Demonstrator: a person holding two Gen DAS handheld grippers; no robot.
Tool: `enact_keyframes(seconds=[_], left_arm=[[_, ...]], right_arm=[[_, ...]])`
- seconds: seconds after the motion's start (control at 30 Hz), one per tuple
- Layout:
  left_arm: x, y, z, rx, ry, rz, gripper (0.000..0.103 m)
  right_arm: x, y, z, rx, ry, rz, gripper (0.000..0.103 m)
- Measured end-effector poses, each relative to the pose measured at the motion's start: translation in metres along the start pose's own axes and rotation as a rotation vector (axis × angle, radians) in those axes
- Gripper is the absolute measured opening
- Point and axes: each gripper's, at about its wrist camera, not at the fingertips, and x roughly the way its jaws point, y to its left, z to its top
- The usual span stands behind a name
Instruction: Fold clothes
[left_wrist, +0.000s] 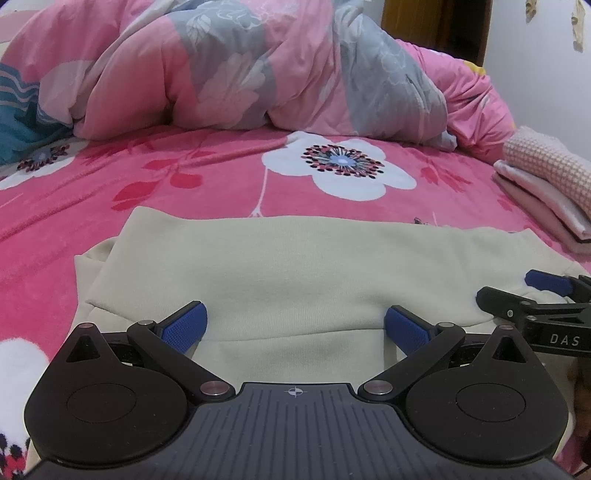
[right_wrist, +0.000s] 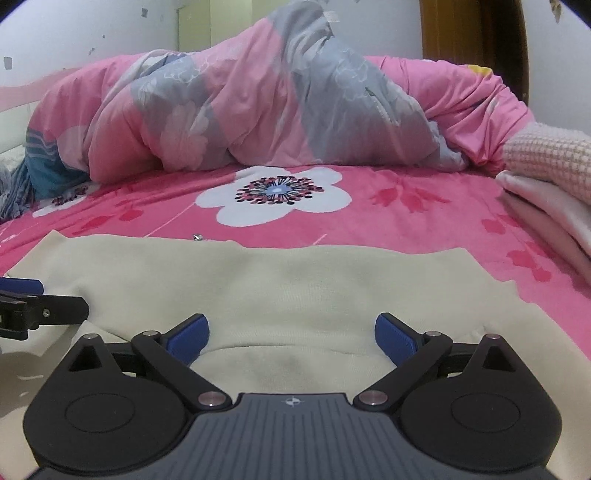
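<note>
Pink floral bedding (left_wrist: 207, 177) is our work surface, and spread on it, directly under and ahead of both tools, lies the cream garment (left_wrist: 295, 266), a soft knit piece already doubled over so that a folded upper layer ends in a straight edge just in front of our fingertips.

We hold the left gripper (left_wrist: 295, 325) low over the near part of the cloth with its blue pads wide apart and nothing between them; the right gripper (right_wrist: 291, 330) sits the same way, spread and empty, close beside it on the right. Each shows at the edge of the other's view, so the two are level with one another. We judge this placement as a readiness to pinch the near fold edge at two points and carry it away from us for another fold.

Further ahead, beyond the garment's far edge, the sheet lies bare, with a large white flower print, which leaves room to fold forward. Off to the right of the tools a stack of folded laundry (right_wrist: 554, 192), with a waffle-textured pink piece on top, lies near the garment's right corner but apart from it. Farthest away, a bunched pink and grey duvet (right_wrist: 258, 110) heaps against the wall, well clear of our work.
</note>
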Motion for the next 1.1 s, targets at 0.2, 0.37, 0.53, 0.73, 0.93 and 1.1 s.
enact_keyframes(seconds=[0.2,0.37,0.53,0.73,0.93,1.1], left_arm=[[-0.018,-0.004,0.008,0.001,-0.015,-0.003,0.103],[-0.039,-0.014,0.008,0.016,-0.043,-0.033,0.103],[-0.035,-0.016,-0.005,0.016,0.013,-0.033,0.103],[-0.042,-0.012,-0.013,0.014,0.022,-0.030,0.103],[-0.048,-0.009,-0.020,0.021,0.043,-0.051,0.103],[-0.049,-0.011,-0.033,0.059,0.046,-0.043,0.103]], right_arm=[[-0.004,-0.002,-0.003,0.001,-0.012,0.002,0.099],[-0.004,-0.001,-0.003,0.001,-0.016,0.003,0.099],[-0.005,-0.002,-0.003,0.003,-0.018,0.007,0.099],[-0.037,0.006,0.002,-0.006,-0.054,-0.027,0.099],[-0.095,0.023,-0.012,0.006,-0.100,0.028,0.099],[-0.082,0.027,-0.049,0.007,0.008,-0.005,0.100]])
